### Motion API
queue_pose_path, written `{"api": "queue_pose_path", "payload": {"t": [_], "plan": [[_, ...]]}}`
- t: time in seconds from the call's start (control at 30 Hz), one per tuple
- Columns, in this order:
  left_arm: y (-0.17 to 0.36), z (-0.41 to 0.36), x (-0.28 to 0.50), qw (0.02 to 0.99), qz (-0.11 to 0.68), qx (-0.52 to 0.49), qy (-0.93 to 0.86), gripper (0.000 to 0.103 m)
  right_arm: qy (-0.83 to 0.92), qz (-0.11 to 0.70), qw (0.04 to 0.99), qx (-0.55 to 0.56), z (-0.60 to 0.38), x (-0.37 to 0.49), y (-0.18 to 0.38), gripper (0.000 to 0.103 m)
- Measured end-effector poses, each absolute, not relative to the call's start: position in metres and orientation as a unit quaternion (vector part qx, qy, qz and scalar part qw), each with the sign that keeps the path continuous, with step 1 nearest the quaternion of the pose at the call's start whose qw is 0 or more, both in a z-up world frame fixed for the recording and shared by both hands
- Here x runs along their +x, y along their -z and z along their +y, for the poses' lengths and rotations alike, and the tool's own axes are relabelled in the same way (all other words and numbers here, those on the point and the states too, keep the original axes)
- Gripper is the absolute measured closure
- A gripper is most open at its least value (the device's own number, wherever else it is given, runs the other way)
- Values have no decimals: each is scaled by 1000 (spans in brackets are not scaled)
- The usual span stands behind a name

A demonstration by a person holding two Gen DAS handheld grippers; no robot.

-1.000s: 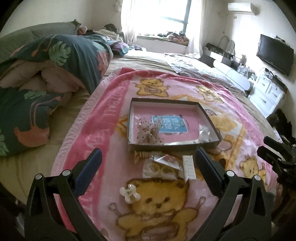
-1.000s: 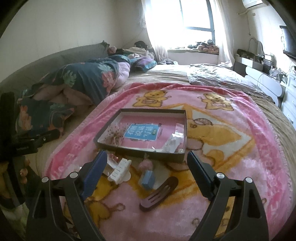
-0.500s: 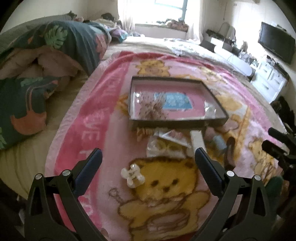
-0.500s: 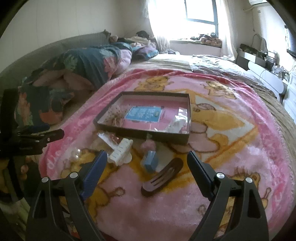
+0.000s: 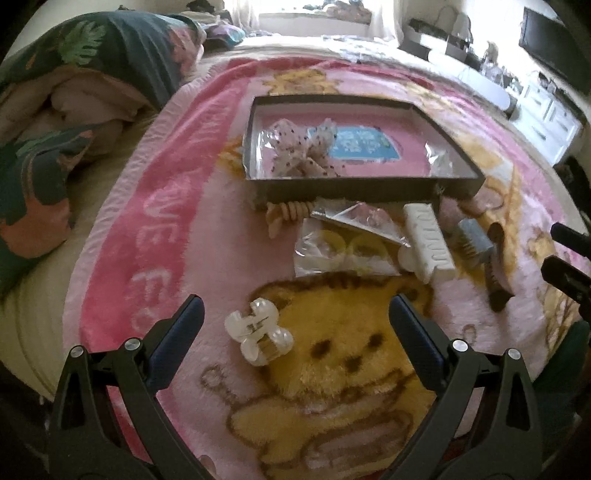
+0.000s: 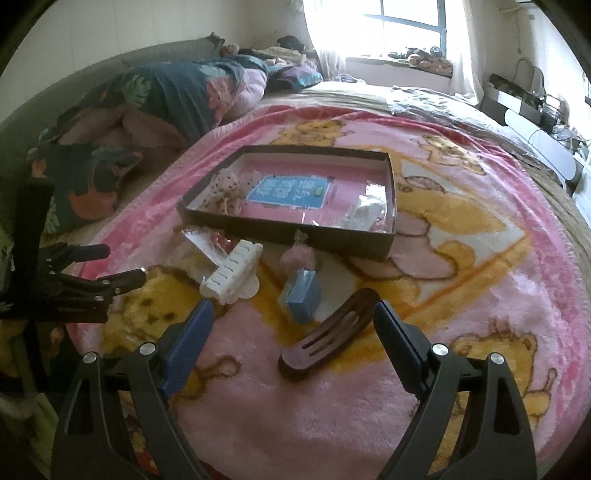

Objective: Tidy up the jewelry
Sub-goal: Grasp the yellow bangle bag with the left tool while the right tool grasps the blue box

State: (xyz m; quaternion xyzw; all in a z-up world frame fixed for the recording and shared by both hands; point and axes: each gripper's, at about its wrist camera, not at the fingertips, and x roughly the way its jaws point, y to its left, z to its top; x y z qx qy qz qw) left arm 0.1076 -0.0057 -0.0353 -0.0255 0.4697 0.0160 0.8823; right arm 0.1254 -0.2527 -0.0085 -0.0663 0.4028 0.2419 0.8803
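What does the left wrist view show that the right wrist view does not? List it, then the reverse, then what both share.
Left wrist only: a clear hair claw lying between the open left tongs, and a TV.
Right wrist only: a window.
Both: the dark tray, white hair claw, brown hair clip and pink blanket.

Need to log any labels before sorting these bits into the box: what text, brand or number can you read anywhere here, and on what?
"VE F": large pale letters woven into the pink blanket, only partly legible; the rest is cut off or blurred.
Blue card in the box: white characters in rows, too blurred to read.
White hair clip: raised marks along its top, too blurred to tell letters from teeth.
Nothing else bears readable text.
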Motion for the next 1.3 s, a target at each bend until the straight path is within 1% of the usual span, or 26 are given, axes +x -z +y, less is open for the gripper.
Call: {"api": "queue_pose_path", "payload": {"t": [0.07, 0.3, 0.47, 0.53, 0.67, 0.8, 0.93, 0.97, 1.03, 1.13, 1.17, 1.3], "plan": [[40, -8, 114, 880, 475, -23, -10, 10, -243, 408, 878, -67, -252, 130, 14, 17], [50, -13, 133, 873, 488, -9, -7, 10, -238, 443, 862, -67, -243, 157, 41, 35], [54, -17, 145, 868, 497, -7, 3, 10, -240, 459, 852, -73, -233, 169, 57, 43], [57, -21, 150, 866, 500, -6, 9, 10, -240, 467, 848, -75, -230, 173, 64, 48], [62, -28, 158, 861, 508, -3, 19, 10, -241, 475, 844, -71, -230, 178, 72, 67], [67, -34, 165, 858, 513, -5, 28, 10, -244, 467, 847, -62, -236, 179, 70, 72], [71, -40, 172, 858, 513, 1, 28, 10, -243, 463, 851, -47, -246, 179, 65, 73], [72, -41, 173, 857, 514, 1, 28, 11, -243, 462, 852, -43, -248, 178, 64, 73], [76, -42, 176, 856, 516, -1, 29, 24, -244, 459, 853, -36, -252, 177, 61, 73], [79, -45, 177, 856, 516, 5, 32, 24, -246, 454, 856, -24, -257, 176, 57, 75], [79, -45, 177, 856, 515, 8, 33, 24, -248, 453, 856, -21, -258, 175, 55, 77], [73, -39, 170, 863, 504, -16, 43, 25, -249, 449, 858, -18, -259, 174, 52, 78]]}}
